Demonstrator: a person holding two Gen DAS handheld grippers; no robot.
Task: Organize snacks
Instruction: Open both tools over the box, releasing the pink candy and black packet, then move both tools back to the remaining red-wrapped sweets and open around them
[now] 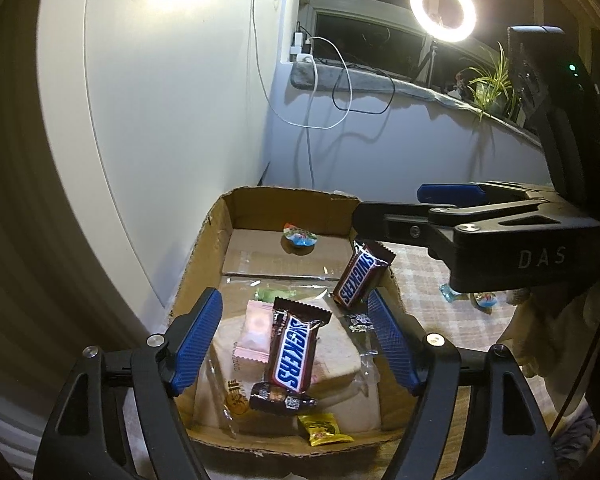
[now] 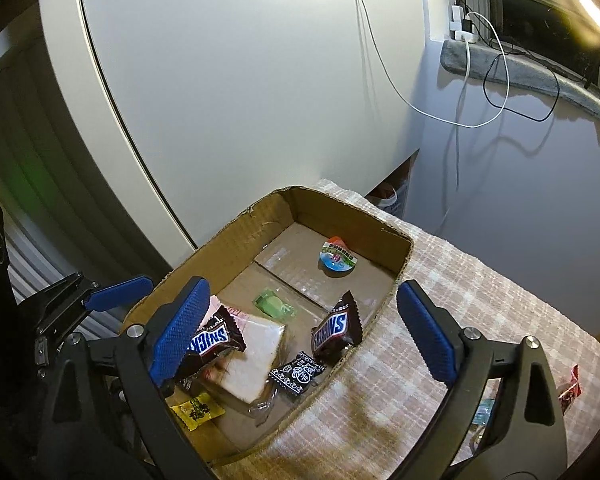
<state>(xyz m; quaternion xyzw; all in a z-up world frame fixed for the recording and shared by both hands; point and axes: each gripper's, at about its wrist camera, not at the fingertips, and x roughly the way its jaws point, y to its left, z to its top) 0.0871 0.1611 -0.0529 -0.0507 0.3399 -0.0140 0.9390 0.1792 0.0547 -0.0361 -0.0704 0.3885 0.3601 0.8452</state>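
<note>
An open cardboard box point(image 1: 204, 256) point(image 2: 236, 236) holds snacks. One Snickers bar point(image 1: 294, 354) point(image 2: 212, 342) lies on a wrapped sandwich point(image 1: 336, 364) point(image 2: 256, 354). A second Snickers bar point(image 1: 360, 276) point(image 2: 336, 330) leans on the box's right wall. A jelly cup point(image 1: 299, 236) point(image 2: 337, 257), a pink packet point(image 1: 254, 332), a green sweet point(image 2: 274, 304), a yellow sweet point(image 1: 324, 430) point(image 2: 198, 408) and a black patterned sweet point(image 2: 298, 372) also lie inside. My left gripper point(image 1: 296, 340) is open and empty over the box. My right gripper point(image 2: 304, 332) point(image 1: 392, 204) is open and empty above the box's right side.
The box sits on a checked cloth point(image 2: 460, 280) against a white cabinet point(image 2: 240, 80). Loose sweets lie on the cloth to the right point(image 1: 486, 300) point(image 2: 568, 392). A ring light point(image 1: 442, 10), cables and a plant point(image 1: 492, 80) stand on the sill behind.
</note>
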